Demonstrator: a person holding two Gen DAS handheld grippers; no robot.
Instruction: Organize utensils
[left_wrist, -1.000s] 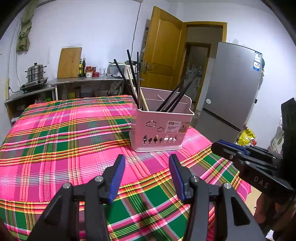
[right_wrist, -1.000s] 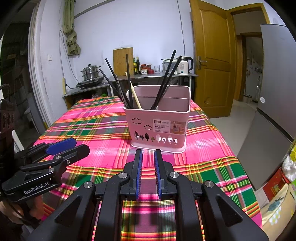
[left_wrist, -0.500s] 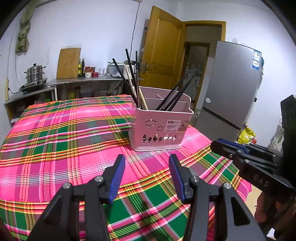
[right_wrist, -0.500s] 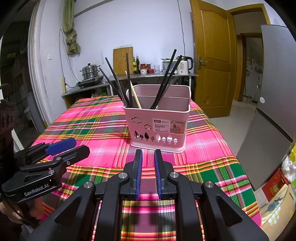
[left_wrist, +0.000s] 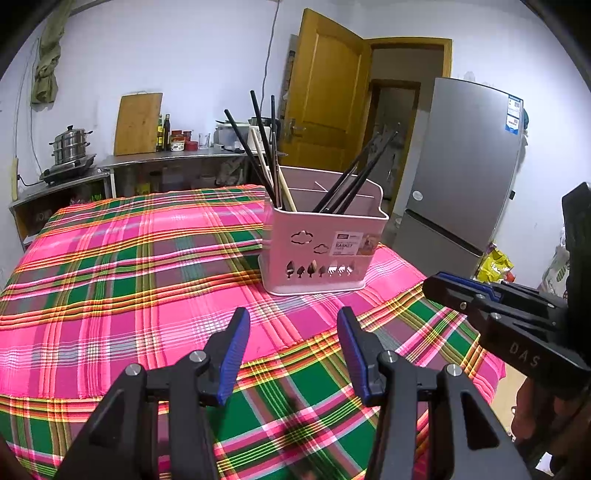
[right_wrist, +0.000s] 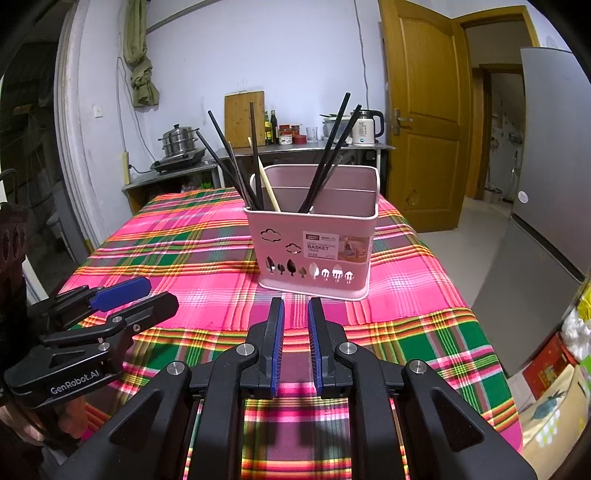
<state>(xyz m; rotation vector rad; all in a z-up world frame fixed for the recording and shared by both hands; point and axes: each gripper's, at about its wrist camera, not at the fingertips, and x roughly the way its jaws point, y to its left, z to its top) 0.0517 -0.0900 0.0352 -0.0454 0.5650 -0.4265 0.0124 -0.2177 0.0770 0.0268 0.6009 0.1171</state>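
Observation:
A pink utensil basket (left_wrist: 321, 251) (right_wrist: 314, 251) stands on the plaid tablecloth (left_wrist: 110, 277), a little ahead of both grippers. Black chopsticks (left_wrist: 258, 147) (right_wrist: 229, 162) and one pale wooden chopstick (right_wrist: 267, 184) lean in its left compartment. More black chopsticks (right_wrist: 328, 147) lean in the middle one. My left gripper (left_wrist: 291, 317) hovers open over the cloth with nothing between its blue pads. My right gripper (right_wrist: 295, 304) points at the basket's front; its pads stand a narrow gap apart and hold nothing. Each gripper shows in the other's view: the right (left_wrist: 443, 284), the left (right_wrist: 155, 293).
A grey fridge (left_wrist: 465, 166) stands just past the table's right edge, beside an open wooden door (right_wrist: 421, 129). Behind the table a steel counter (left_wrist: 166, 158) holds a steamer pot (right_wrist: 179, 142), a cutting board, bottles and a kettle (right_wrist: 367, 127). Boxes and bags lie on the floor at right.

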